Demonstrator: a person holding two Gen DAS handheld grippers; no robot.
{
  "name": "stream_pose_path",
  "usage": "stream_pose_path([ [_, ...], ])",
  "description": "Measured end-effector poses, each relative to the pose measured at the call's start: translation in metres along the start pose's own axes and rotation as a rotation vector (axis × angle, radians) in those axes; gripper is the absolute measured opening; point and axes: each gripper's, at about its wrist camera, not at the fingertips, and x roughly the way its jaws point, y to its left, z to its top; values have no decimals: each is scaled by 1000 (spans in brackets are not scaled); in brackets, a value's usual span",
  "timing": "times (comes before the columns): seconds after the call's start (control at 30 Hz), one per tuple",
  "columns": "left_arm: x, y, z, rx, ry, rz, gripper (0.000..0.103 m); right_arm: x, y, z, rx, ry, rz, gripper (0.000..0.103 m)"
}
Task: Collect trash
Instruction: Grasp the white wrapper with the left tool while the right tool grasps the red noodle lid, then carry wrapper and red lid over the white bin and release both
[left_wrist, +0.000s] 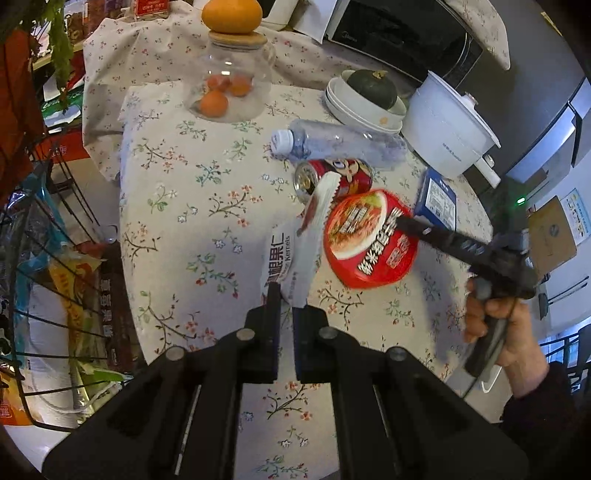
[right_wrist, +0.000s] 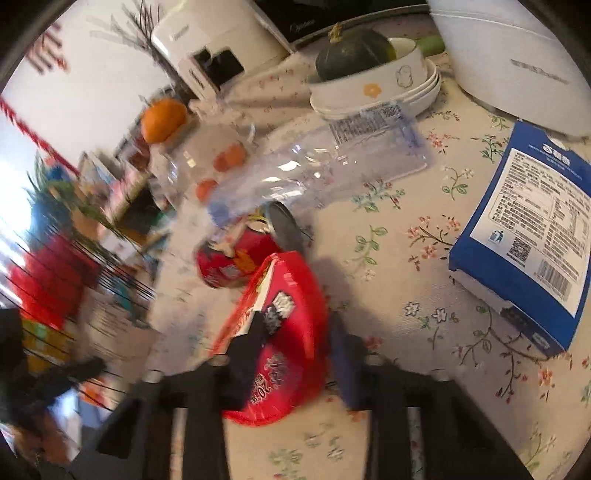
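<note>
On the floral tablecloth (left_wrist: 192, 206), the left gripper (left_wrist: 284, 299) is clamped tight on a white snack wrapper (left_wrist: 295, 243) near the middle. Just right of it, the right gripper (right_wrist: 291, 328) pinches the rim of a red noodle bowl (left_wrist: 369, 240), tilted. Beyond lie a red can (left_wrist: 340, 177) and a clear bottle (left_wrist: 343, 142); a blue box (right_wrist: 532, 240) sits far right.

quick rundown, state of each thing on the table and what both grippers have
left gripper: shut on white snack wrapper, torn open
right gripper: fingers closed on red noodle cup, tipped
plastic bottle: lying down, capped, empty
red can: on its side
glass jar: upright, lidded
blue box: lying flat
</note>
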Motion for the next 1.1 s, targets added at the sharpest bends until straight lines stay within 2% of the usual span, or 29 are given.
stream_pose_path([
  [0.2,-5,-13,-2,33,-12,-10,7,-44,29,-3,-81,-54,-45,16],
  [0.33,-10,-24,-3,65,-26,-27,6,-85,58,-12,-204,-93,-131,16],
  [0.43,-11,-36,-3,85,-29,-42,6,-107,74,-19,-291,-113,-237,16],
  [0.63,-21,-67,-2,147,-63,-75,7,-146,87,-35,-359,-177,-332,16],
  [0.8,-23,-88,-6,193,-82,-107,6,-172,78,-55,-338,-232,-386,16],
  [1.1,-11,-141,-12,270,-46,-161,7,-211,43,-67,-260,-252,-538,16],
])
